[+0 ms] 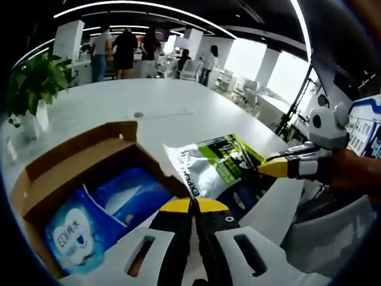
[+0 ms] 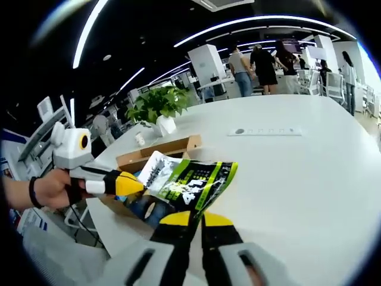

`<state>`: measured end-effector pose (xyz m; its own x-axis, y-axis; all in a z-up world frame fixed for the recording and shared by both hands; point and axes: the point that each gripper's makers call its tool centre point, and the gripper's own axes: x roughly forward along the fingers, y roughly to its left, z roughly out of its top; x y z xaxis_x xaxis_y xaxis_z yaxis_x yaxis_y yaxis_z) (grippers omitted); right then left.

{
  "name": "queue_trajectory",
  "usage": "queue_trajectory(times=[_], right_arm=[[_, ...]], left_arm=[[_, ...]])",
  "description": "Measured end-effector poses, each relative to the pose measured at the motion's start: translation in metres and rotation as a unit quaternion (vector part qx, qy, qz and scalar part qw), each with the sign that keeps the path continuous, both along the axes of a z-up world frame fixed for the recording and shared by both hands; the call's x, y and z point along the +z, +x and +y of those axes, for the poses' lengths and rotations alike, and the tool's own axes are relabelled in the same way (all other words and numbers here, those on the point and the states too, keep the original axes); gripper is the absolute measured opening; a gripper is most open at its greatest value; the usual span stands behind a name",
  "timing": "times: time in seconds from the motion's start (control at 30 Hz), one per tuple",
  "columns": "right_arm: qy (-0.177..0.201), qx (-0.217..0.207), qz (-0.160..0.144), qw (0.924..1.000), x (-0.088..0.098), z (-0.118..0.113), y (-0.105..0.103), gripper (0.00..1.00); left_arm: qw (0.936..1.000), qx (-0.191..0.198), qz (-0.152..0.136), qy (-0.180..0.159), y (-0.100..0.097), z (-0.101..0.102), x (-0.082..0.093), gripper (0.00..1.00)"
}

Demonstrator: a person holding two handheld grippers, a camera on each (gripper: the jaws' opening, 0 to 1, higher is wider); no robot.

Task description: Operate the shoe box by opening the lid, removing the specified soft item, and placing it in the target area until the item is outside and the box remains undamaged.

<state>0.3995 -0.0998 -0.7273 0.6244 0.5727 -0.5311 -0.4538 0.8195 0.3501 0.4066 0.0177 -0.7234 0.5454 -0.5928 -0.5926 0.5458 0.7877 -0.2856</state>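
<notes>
Both my tongs pinch the green-and-white soft plastic pouch (image 1: 217, 167), left gripper (image 1: 191, 206) and right gripper (image 2: 196, 219) on opposite edges, so it hangs taut, low centre of frame, just clear of the open brown cardboard shoe box (image 1: 71, 158). Next, I reckon, the white table (image 2: 297, 173).

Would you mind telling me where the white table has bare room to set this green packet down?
The white table is bare right of the green-and-silver packet, out to the grey socket strip. It is crowded around the open brown cardboard box and potted plant.
</notes>
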Motion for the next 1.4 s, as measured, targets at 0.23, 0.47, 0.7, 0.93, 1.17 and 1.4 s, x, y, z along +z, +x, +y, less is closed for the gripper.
queue_trajectory(times=[0.23,0.47,0.7,0.93,1.17,1.4], right_arm=[[-0.002,-0.010,0.005,0.9999,-0.004,-0.018,-0.003,0.01],[-0.003,-0.020,0.010,0.9998,-0.006,-0.036,0.000,0.01],[-0.005,-0.026,0.012,0.9996,-0.009,-0.052,0.000,0.01],[-0.006,-0.033,0.018,0.9993,-0.017,-0.063,-0.002,0.01],[-0.005,-0.039,0.025,0.9989,-0.027,-0.073,-0.003,0.01],[-0.006,-0.040,0.032,0.9986,-0.036,-0.082,-0.002,0.01]], left_arm=[[0.9998,-0.018,0.000,0.004,0.009,-0.019,-0.008,0.00],[0.9996,-0.029,0.004,0.004,0.009,-0.035,-0.013,0.00],[0.9991,-0.043,0.007,0.006,0.012,-0.052,-0.018,0.00],[0.9976,-0.063,0.001,0.027,0.010,-0.065,-0.027,0.00],[0.9967,-0.073,0.007,0.034,0.008,-0.075,-0.035,0.00],[0.9960,-0.079,0.008,0.042,0.009,-0.084,-0.042,0.00]])
